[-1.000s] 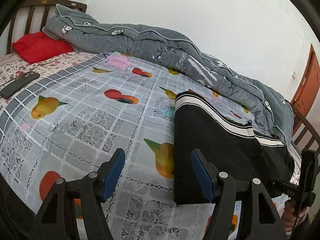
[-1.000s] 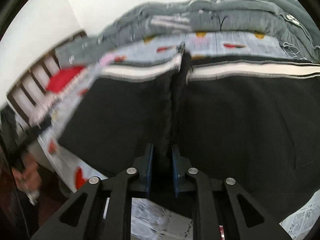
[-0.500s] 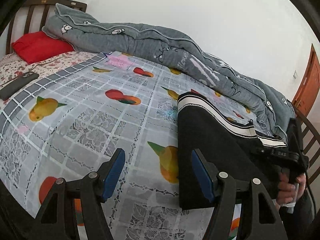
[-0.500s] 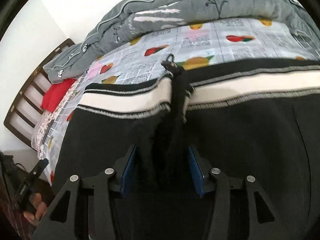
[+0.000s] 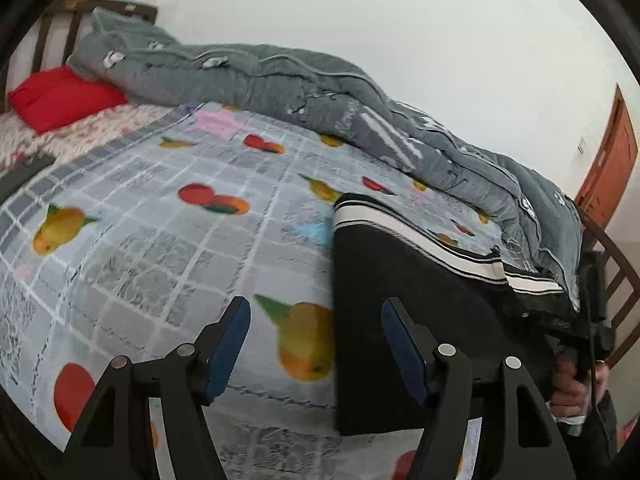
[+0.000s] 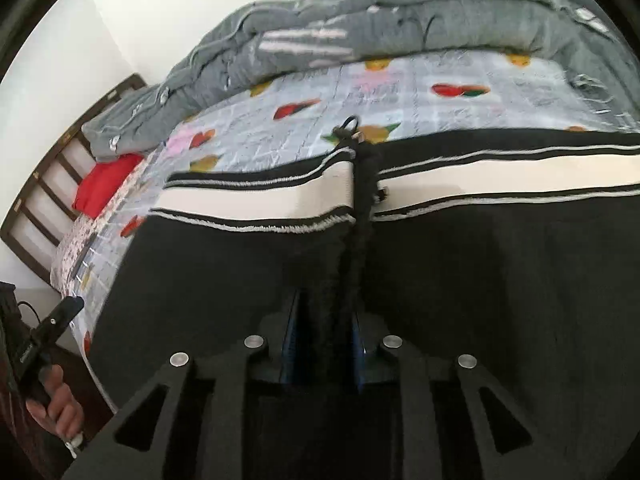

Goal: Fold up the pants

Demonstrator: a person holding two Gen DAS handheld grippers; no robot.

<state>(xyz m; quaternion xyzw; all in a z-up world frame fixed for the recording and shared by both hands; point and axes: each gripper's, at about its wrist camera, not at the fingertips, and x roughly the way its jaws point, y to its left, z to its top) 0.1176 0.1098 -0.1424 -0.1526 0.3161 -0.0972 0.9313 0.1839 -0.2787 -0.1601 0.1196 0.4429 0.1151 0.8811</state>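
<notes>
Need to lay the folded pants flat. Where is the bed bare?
Bare fruit-print sheet runs from the black pants toward the red pillow. Crowded: grey quilt along the wall, phone near the pillow.

Ahead of the open jaws spreads a bed under a grey checked sheet printed with fruit; beyond it a rumpled grey duvet banks against the plain white wall; far left sits a red pillow by the dark wooden headboard; far right, an orange-brown door.
</notes>
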